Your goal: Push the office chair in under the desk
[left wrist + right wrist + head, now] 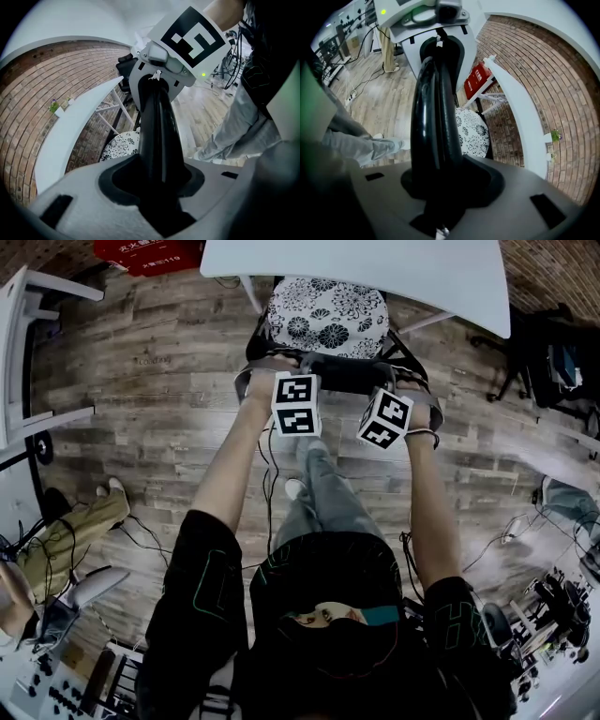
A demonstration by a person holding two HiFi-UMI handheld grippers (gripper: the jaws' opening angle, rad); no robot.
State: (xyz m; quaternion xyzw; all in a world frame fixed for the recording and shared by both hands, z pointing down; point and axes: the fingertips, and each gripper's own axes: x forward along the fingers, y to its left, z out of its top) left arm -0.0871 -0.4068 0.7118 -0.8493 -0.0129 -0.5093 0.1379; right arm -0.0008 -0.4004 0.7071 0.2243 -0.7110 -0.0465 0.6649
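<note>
Office chair (328,320) at desk (375,268), backrest (342,371) in left claw (277,367) and right claw (410,385)

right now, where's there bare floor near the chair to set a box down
Bare wood floor left of the chair, up to the white side table; another patch on its right, before the black stand. The desk top in view is bare too. Crowded: cables and gear at both lower corners, and a person's leg lower left.
</note>
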